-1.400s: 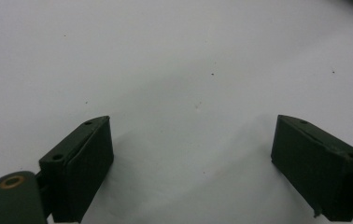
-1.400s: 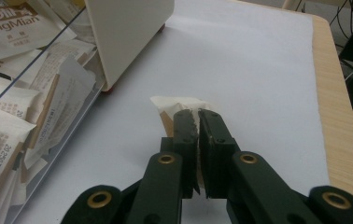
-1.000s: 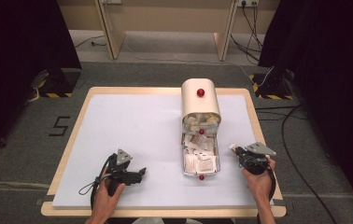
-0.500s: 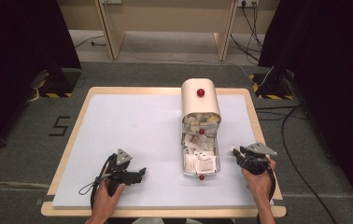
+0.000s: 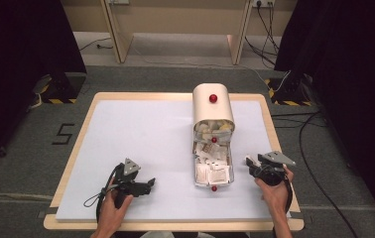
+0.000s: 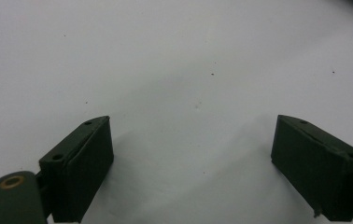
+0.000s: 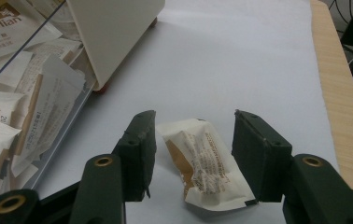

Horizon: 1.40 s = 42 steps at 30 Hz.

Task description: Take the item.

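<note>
My right gripper [image 7: 193, 156] wide, straddling packet [image 7: 205, 163], bottom centre. Left gripper [image 6: 191, 168] wide, empty. Next, likely: close on packet.

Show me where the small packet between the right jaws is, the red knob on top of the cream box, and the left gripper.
small packet [image 7: 202, 163], right gripper view, middle of its crinkled wrapper.
red knob [image 5: 213, 98], high view, centre of the knob.
left gripper [image 5: 147, 184], high view, midway between its jaw tips.
</note>
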{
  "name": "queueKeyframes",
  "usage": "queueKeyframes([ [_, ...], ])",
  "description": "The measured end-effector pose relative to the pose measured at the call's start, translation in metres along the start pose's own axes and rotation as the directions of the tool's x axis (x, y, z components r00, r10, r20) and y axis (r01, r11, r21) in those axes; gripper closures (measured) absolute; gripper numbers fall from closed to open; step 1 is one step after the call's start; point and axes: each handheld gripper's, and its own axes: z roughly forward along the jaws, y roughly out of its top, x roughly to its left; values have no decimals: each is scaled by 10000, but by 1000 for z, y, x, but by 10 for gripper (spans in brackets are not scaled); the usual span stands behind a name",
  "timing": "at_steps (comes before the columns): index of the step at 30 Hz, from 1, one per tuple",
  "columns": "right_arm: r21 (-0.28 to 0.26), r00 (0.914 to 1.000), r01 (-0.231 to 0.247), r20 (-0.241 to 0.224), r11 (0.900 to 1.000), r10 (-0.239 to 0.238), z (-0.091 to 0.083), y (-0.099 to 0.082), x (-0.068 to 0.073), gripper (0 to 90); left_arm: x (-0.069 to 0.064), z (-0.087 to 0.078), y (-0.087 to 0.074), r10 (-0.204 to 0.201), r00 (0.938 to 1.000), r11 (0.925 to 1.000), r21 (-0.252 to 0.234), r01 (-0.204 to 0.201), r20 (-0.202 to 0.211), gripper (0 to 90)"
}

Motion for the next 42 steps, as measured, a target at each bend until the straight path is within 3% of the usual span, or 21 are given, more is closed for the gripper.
queueKeyframes([
  [8, 116, 9996, -281, -66, 9995, 282, 0, 1, 1, 412, 0, 0, 0, 1, 10000, 10000, 2, -1, 0, 120],
  [15, -20, 9980, -617, 158, 9981, 617, -3, 2, 1, 307, 0, 0, 0, -1, 10000, 10000, 0, 1, 1, 120],
  [42, -399, 9963, -813, -318, 9959, 801, -31, -1, 5, 248, 0, 0, 0, -6, 10000, 10000, -2, 6, 5, 120],
])
